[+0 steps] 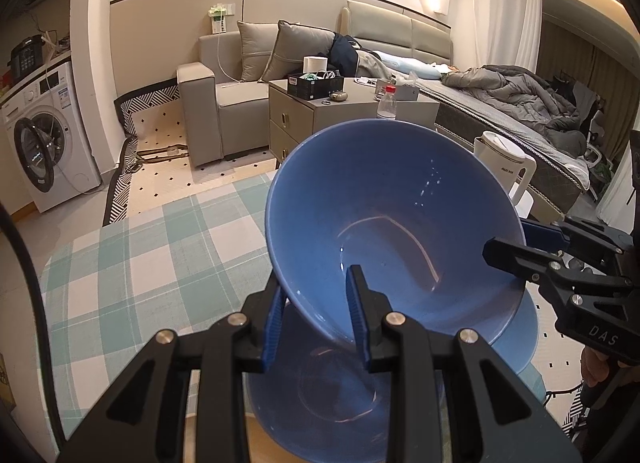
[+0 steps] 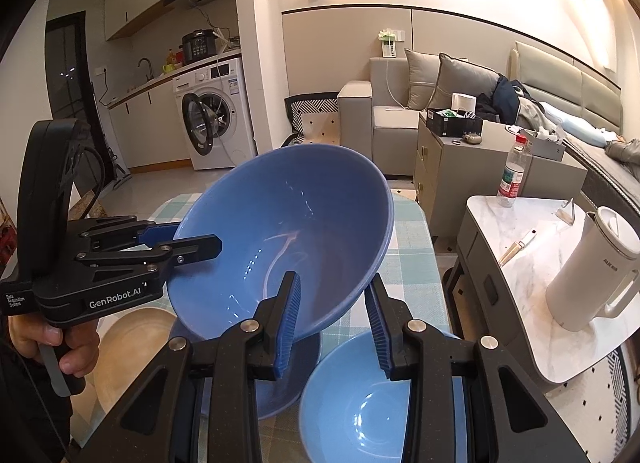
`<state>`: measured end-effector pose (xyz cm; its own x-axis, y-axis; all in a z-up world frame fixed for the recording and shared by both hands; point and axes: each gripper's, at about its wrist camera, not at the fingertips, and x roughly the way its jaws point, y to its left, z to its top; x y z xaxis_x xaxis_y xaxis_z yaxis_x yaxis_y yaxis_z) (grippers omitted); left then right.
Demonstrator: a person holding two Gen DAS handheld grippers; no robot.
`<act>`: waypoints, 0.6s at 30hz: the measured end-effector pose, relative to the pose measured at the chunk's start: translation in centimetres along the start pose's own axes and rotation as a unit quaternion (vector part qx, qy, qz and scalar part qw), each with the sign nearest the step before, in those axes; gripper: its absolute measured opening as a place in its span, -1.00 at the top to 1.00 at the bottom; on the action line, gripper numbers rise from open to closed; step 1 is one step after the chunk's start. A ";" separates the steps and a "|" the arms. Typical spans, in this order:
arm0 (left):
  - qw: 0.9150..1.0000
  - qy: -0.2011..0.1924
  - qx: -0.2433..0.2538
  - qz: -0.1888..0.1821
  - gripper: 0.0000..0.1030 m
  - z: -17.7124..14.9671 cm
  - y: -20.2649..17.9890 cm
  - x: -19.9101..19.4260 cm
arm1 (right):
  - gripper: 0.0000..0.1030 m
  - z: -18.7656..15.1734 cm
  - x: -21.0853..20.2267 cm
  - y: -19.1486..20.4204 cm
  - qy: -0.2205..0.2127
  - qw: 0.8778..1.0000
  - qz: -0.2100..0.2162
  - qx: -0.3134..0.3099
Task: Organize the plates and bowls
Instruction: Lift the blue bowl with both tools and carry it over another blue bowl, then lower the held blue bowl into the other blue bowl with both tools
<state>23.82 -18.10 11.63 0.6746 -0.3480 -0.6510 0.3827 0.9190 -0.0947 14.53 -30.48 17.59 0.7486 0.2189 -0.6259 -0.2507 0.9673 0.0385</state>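
A large blue bowl (image 1: pixel 384 215) (image 2: pixel 288 231) is held tilted in the air above the checked tablecloth (image 1: pixel 160 255). My left gripper (image 1: pixel 316 315) is shut on its near rim, one finger inside and one outside. My right gripper (image 2: pixel 334 323) is shut on the opposite rim; it shows in the left wrist view (image 1: pixel 516 247) at the right. The left gripper shows in the right wrist view (image 2: pixel 192 239) at the left. A second blue bowl (image 1: pixel 332 391) (image 2: pixel 276 375) sits on the table right below. A smaller light-blue bowl (image 2: pixel 368 411) sits beside it.
A wooden plate (image 2: pixel 132 347) lies on the table at the left. A white kettle (image 2: pixel 596 275) and a water bottle (image 2: pixel 514 175) stand on a marble side table (image 2: pixel 532 223) to the right. A sofa, nightstand and bed lie beyond.
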 end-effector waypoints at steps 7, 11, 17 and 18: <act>1.000 -0.001 -0.004 0.002 0.46 -1.3 0.0 -0.8 | 0.34 -1.1 -0.9 0.9 -0.005 1.000 0.007 -0.003; 1.000 -0.001 -0.002 0.004 0.46 -2.1 0.0 -1.2 | 0.34 -1.8 -1.1 1.2 -0.007 1.000 0.011 -0.002; 1.000 -0.002 -0.007 0.006 0.46 -3.1 0.2 -1.7 | 0.34 -2.5 -0.9 1.6 -0.006 1.000 0.015 -0.004; 1.000 -0.002 -0.008 0.006 0.46 -3.3 0.3 -1.8 | 0.33 -2.6 -0.9 1.7 -0.006 1.000 0.015 -0.005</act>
<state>20.63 -16.60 10.32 0.6813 -0.3375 -0.6495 0.3648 0.9259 -0.0985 11.84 -29.37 16.19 0.7474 0.2502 -0.6155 -0.2793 0.9589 0.0506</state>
